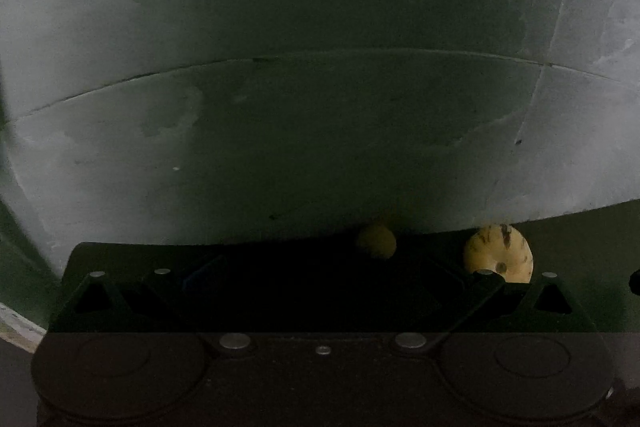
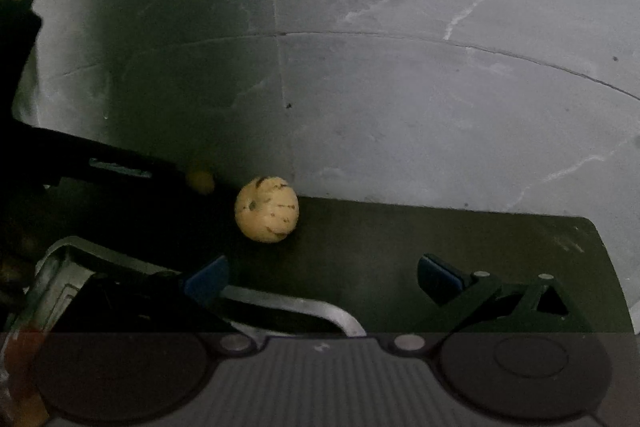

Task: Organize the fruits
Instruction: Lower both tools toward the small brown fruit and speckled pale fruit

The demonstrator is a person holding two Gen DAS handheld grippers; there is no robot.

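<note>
A pale yellow round fruit with brown flecks (image 2: 267, 209) lies on a dark green surface (image 2: 440, 227), near its far edge. My right gripper (image 2: 324, 279) is open, and the fruit lies ahead of its blue-padded left finger (image 2: 208, 279), untouched. A smaller, dimmer yellow fruit (image 2: 200, 181) lies further left in shadow. The left wrist view is very dark. There the flecked fruit (image 1: 498, 253) shows just past the right finger and the dim fruit (image 1: 376, 241) lies ahead. My left gripper (image 1: 320, 275) stands open, with nothing between its fingers.
A metal tray rim (image 2: 288, 303) runs beneath the right gripper's left finger. A dark bulky shape (image 2: 100, 167) fills the left of the right wrist view. Grey tiled floor (image 2: 400, 87) lies beyond the surface's edge.
</note>
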